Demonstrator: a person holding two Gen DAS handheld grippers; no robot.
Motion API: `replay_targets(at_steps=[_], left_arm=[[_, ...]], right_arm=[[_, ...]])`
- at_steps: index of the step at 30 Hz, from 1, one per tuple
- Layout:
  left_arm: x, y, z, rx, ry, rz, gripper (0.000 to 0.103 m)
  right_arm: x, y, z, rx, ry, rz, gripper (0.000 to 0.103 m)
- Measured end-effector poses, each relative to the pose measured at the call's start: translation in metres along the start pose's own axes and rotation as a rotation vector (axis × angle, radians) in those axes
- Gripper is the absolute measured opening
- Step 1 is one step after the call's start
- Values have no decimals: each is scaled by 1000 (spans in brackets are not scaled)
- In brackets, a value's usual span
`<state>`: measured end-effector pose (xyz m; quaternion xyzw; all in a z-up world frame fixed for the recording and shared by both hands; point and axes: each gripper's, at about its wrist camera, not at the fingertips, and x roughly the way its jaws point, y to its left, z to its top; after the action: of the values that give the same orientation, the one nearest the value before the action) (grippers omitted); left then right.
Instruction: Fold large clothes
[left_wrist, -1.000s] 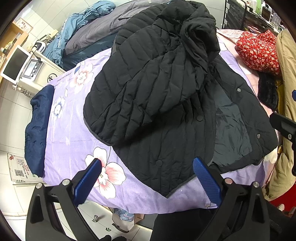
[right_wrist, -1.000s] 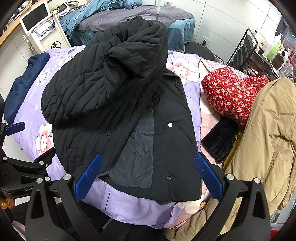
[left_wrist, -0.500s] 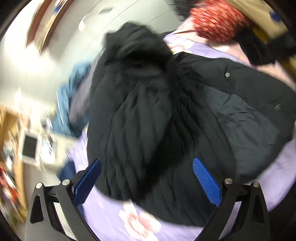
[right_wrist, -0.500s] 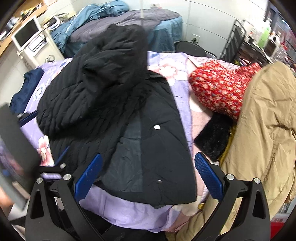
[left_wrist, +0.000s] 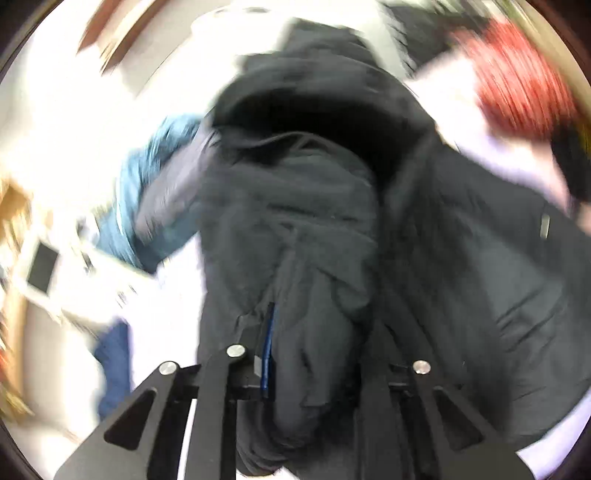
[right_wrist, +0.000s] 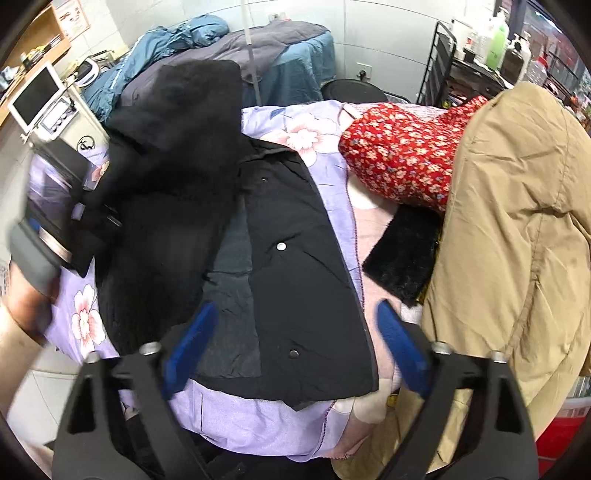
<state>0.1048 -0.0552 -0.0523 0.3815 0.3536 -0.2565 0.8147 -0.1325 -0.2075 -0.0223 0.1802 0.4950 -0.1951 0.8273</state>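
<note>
A black quilted jacket lies on the purple floral bed sheet, its front open with grey lining showing. In the blurred left wrist view, my left gripper is shut on a bunched fold of the jacket, which fills the space between its jaws. The left gripper also shows in the right wrist view, at the jacket's left side. My right gripper is open and empty, above the jacket's near hem.
A tan coat hangs at the right. A red floral garment and a black furry piece lie beside the jacket. A second bed with blue and grey covers stands behind. A white device with a screen stands at the left.
My left gripper has swung in onto the jacket's left side and shut on a fold of it. My right gripper has moved closer to the near hem and stays open.
</note>
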Motion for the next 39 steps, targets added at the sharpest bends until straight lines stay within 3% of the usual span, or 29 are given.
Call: replay_targets(at_steps=[1, 3, 8, 11, 14, 16, 18, 20, 24, 26, 29, 31, 33, 34, 35, 37, 39], left_arm=[[-3, 32, -4, -92, 2, -35, 17], [-7, 100, -17, -263, 23, -24, 16], [-5, 271, -79, -592, 99, 169, 13], [15, 348, -123, -732, 194, 255, 14], [54, 389, -164, -814, 332, 246, 20], [74, 395, -184, -827, 379, 212, 35], [86, 395, -202, -856, 398, 208, 70], [88, 395, -209, -918, 381, 171, 84], [52, 393, -254, -1006, 344, 151, 91], [36, 389, -272, -1018, 294, 90, 91], [18, 350, -262, -946, 252, -15, 96], [12, 311, -254, -856, 241, -68, 97], [9, 267, -241, -729, 262, -105, 97], [10, 243, -235, -663, 276, -110, 97], [11, 219, -229, -605, 290, -115, 97], [8, 189, -220, -538, 303, -121, 97], [3, 165, -210, -488, 286, -132, 97]], right_arm=[[2, 1, 0, -5, 1, 6, 76], [8, 3, 2, -11, 9, 14, 74], [26, 7, 6, 5, 39, 31, 74], [35, 11, 7, 17, 51, 41, 74], [44, 19, 10, 13, 67, 51, 75], [53, 26, 11, 7, 76, 60, 76], [65, 31, 12, -5, 89, 72, 78], [74, 30, 13, -20, 99, 72, 78], [88, 9, 19, -36, 94, 17, 78], [100, -10, 22, -37, 102, -7, 78], [124, -29, 18, -36, 136, 17, 78], [149, -40, 9, 17, 195, 121, 77], [166, -44, 0, 73, 230, 186, 67], [169, -43, -3, 81, 237, 188, 54], [168, -39, -5, 81, 232, 186, 34], [156, -30, -3, 56, 197, 205, 13], [127, -6, 4, -20, 153, 274, 10]])
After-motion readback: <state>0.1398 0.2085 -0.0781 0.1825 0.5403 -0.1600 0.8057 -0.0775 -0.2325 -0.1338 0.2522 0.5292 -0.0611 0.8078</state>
